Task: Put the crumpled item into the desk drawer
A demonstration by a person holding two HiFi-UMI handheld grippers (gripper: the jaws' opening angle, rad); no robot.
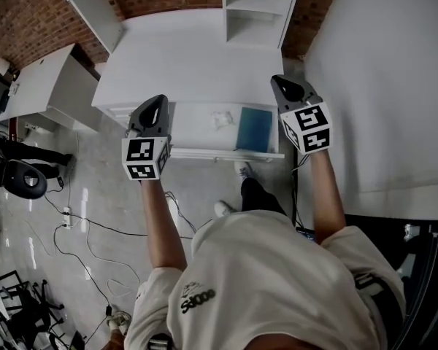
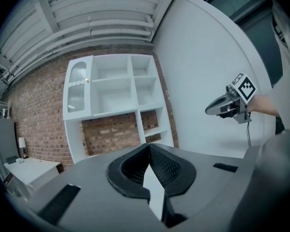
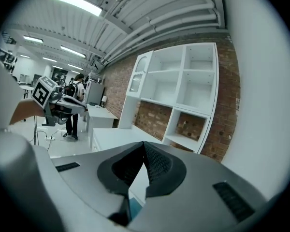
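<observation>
The white desk (image 1: 175, 57) stands below me with its drawer (image 1: 226, 154) pulled open. Inside the drawer lies a small crumpled white item (image 1: 223, 119), beside a flat blue thing (image 1: 255, 128). My left gripper (image 1: 159, 100) hovers high over the drawer's left end, and its jaws meet at the tips with nothing between them (image 2: 149, 146). Over the drawer's right end my right gripper (image 1: 281, 80) is also raised, shut and empty (image 3: 144, 144). Each gripper shows in the other's view: the right gripper (image 2: 222, 106) and the left gripper (image 3: 72, 105). Both point roughly level toward the shelves.
A white shelf unit (image 1: 255, 9) stands on the desk's back against the brick wall. A large white panel (image 1: 379, 86) runs along the right. At left are a second white desk (image 1: 44, 86), a chair (image 1: 22, 177) and floor cables (image 1: 95, 224). A person (image 3: 75, 105) stands far off.
</observation>
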